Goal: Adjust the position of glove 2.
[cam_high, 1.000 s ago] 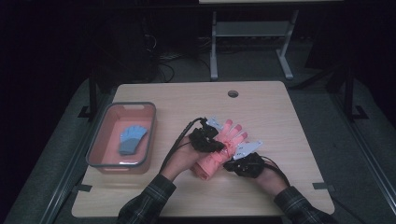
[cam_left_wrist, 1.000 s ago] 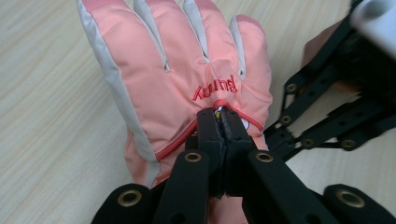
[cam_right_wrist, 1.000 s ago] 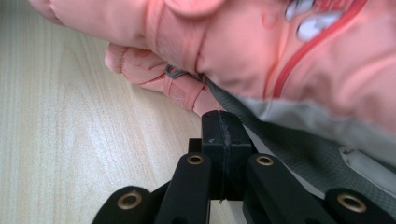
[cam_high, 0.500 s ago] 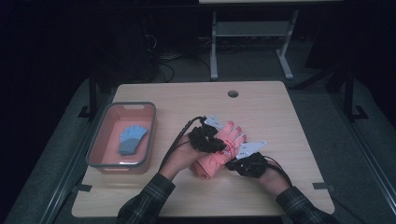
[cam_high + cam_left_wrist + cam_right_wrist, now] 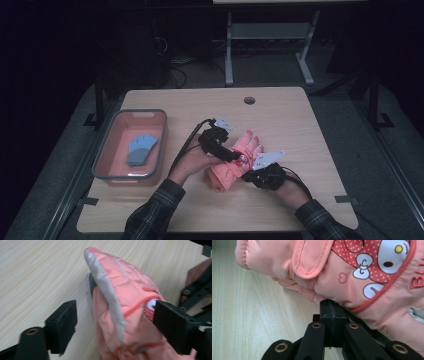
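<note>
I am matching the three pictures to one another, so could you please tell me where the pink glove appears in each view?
High view: the pink glove lies at the table's centre front, between the two hands.
Left gripper view: it rises up the middle, between the open black jaws.
Right gripper view: it spans the top, above the closed jaws.
Shared landmark: the pale wooden table, under the glove everywhere.

High view: overhead, facing forward-down, far, whole counter (image 5: pixel 300 125). Both gripper views: close, along tongs; shared: pink glove (image 5: pixel 235 162).
</note>
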`<state>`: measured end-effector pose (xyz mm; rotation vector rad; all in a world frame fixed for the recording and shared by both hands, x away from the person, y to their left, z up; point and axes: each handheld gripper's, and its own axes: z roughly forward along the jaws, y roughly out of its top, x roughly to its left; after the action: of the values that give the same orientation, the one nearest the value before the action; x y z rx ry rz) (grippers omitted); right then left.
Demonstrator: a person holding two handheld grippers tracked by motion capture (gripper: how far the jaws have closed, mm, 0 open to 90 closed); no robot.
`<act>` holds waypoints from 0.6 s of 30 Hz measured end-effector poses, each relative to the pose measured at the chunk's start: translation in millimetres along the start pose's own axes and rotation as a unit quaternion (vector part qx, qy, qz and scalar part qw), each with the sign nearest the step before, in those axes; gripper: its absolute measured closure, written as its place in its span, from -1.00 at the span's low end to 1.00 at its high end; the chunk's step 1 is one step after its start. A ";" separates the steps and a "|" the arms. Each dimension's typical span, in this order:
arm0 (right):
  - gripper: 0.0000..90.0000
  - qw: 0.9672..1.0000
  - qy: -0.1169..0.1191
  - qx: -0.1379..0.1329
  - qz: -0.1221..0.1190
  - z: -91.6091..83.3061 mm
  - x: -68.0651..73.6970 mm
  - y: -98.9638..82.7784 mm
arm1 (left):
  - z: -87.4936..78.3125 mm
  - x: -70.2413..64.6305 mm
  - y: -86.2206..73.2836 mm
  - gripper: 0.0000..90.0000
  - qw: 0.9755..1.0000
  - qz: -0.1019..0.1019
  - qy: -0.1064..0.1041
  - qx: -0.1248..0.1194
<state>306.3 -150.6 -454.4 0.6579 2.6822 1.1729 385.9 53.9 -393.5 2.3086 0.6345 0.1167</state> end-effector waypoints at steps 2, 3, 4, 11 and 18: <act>0.99 1.000 0.001 0.001 0.000 0.9 0.2 0.0 | 5.9 5.0 -1.3 -0.66 1.000 -0.009 -0.008 0.008; 0.99 1.000 0.001 0.001 -0.001 1.1 0.3 0.0 | 9.8 7.0 -3.0 -0.69 1.000 -0.024 -0.016 0.009; 0.99 1.000 0.000 0.003 -0.002 1.5 0.5 0.0 | 12.3 9.3 -4.6 -0.70 0.999 -0.026 -0.019 0.013; 0.99 1.000 0.000 0.008 -0.004 3.3 0.5 0.1 | 28.2 21.3 -21.0 -0.72 0.997 -0.054 -0.052 0.026; 0.99 1.000 -0.003 0.020 -0.013 5.5 -0.8 -1.1 | 44.3 30.2 -33.3 -0.71 0.992 -0.073 -0.097 0.039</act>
<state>308.3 -148.0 -459.0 0.6291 2.7083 1.1115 410.2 60.8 -451.3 2.3028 0.7143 -0.2019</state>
